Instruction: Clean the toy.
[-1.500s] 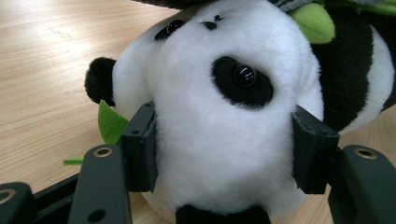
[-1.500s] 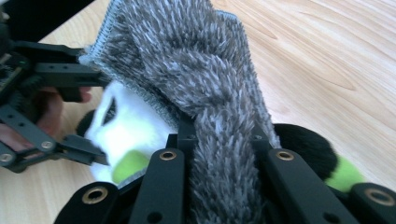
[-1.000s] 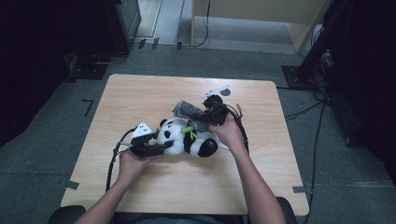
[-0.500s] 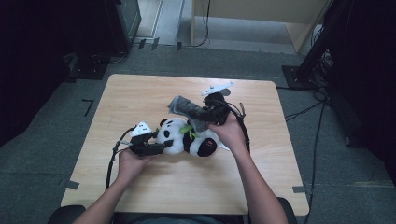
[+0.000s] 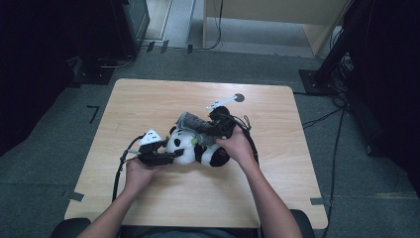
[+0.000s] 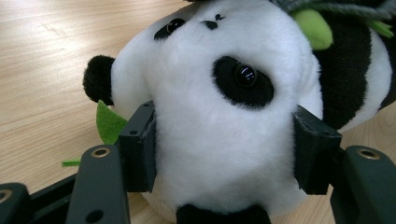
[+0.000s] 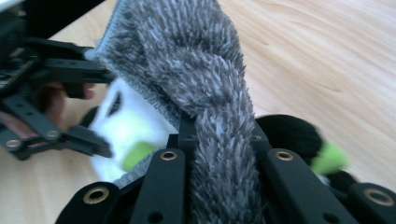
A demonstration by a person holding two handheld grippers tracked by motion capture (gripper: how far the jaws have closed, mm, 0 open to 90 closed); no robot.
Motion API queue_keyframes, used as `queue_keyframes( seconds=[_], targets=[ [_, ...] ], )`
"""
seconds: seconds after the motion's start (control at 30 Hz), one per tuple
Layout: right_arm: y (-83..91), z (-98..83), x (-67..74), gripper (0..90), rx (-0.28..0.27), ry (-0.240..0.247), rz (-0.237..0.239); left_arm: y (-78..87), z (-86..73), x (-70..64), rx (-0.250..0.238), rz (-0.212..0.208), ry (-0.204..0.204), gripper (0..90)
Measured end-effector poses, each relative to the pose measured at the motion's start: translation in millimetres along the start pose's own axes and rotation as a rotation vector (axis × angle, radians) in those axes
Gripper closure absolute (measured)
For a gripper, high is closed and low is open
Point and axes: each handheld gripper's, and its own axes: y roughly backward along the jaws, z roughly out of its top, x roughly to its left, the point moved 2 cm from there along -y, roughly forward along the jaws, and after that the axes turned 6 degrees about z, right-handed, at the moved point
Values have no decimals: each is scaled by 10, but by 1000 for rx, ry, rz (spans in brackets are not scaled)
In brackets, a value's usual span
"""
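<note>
Item 1, nearest the person: left gripper point(image 5: 171, 157), held level at the table's near-left middle, jaws clamped on the white head of the panda plush point(image 6: 219, 121). In the left gripper view both pads point(image 6: 140, 149) press into the fur on either side of the face, and the pile bulges around them.

Item 2: panda plush point(image 5: 195, 148), lying on its side on the wooden table point(image 5: 148, 99), about centre. Black ears and limbs, white head and belly, green felt leaf point(image 6: 108, 123) at the cheek. Judged light, soft and readily squashed; fur gives fair friction and nothing on it looks breakable. The head is the firmest bulk to pinch; the limbs would likely just flop.

Item 3: grey fuzzy cloth point(image 7: 196, 79), draped over the plush's upper body. Limp and thin, best taken by a bunched fold or an edge.

Item 4: right gripper point(image 5: 208, 135), just beyond the plush, jaws clenched tight on a gathered strip of the grey fuzzy cloth, which rises between them in the right gripper view.

Item 5, farthest: bare tabletop toward the far edge.
</note>
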Motion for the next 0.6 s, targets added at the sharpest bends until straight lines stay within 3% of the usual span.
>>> queue_keyframes(
  seconds=[0.17,0.33,0.4,0.53,0.6],
  targets=[
    [84,-23,-113,766,-18,-14,-35,2,1,5,0,-3,4,365],
    [317,-26,-263,768,-43,-62,-98,5,-4,10,-7,-7,8,361],
    [387,-17,-283,770,-57,-75,-86,4,-7,10,-11,-7,4,356],
    [445,38,-201,771,-78,-49,-81,5,-5,15,-15,-10,9,348],
    [455,133,-21,772,-98,3,-57,7,-4,8,-22,-10,8,348]
  ],
)
